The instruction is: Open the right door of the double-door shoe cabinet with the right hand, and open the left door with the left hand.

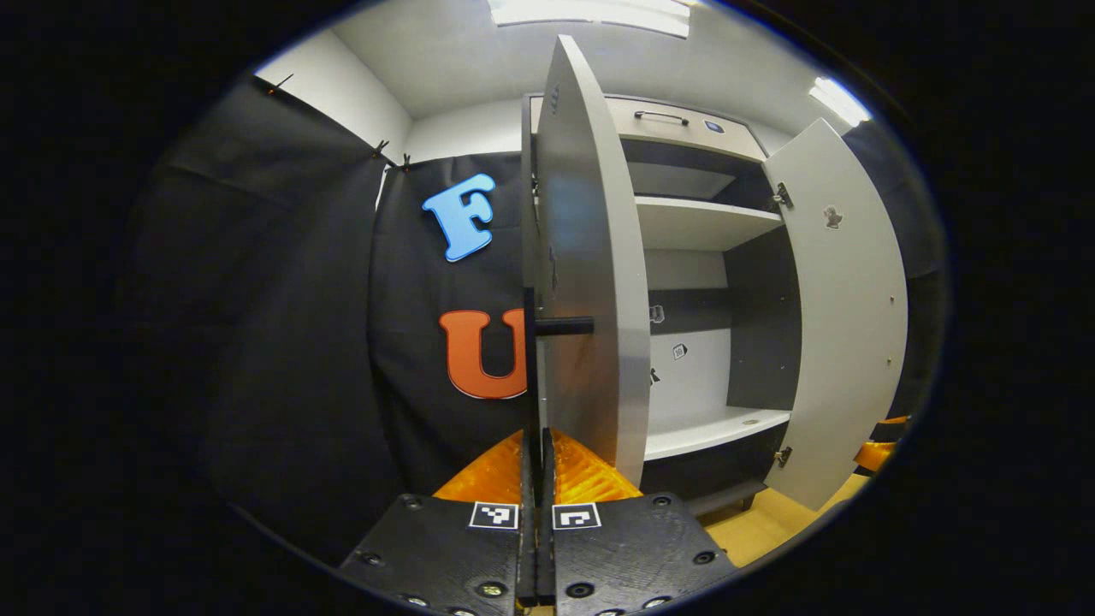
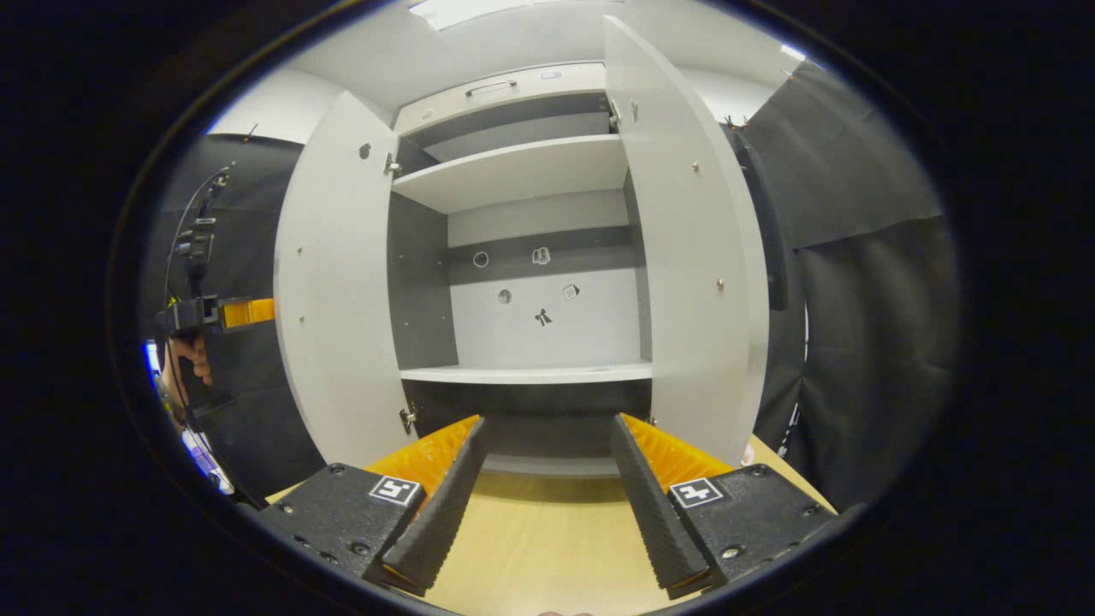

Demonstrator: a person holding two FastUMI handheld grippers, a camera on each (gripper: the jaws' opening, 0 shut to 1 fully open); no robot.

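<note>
The shoe cabinet (image 2: 530, 171) stands with both doors swung out and its pale shelves (image 2: 526, 374) bare. In the left gripper view the left door (image 1: 590, 282) is edge-on right ahead, and my left gripper (image 1: 536, 479) is shut on its black vertical handle (image 1: 531, 359). The right door (image 1: 847, 299) hangs wide open farther right. In the right gripper view my right gripper (image 2: 547, 505) is open in front of the cabinet, holding nothing, between the left door (image 2: 338, 291) and the right door (image 2: 693, 257). The left gripper (image 2: 235, 313) and a hand (image 2: 192, 359) sit beyond the left door.
A closed drawer (image 1: 684, 120) with a dark handle tops the cabinet. Black cloth walls (image 1: 299, 342) close in on both sides. A pale wood floor (image 2: 539, 547) lies under my right gripper. The right door's black handle (image 2: 770, 239) faces the cloth.
</note>
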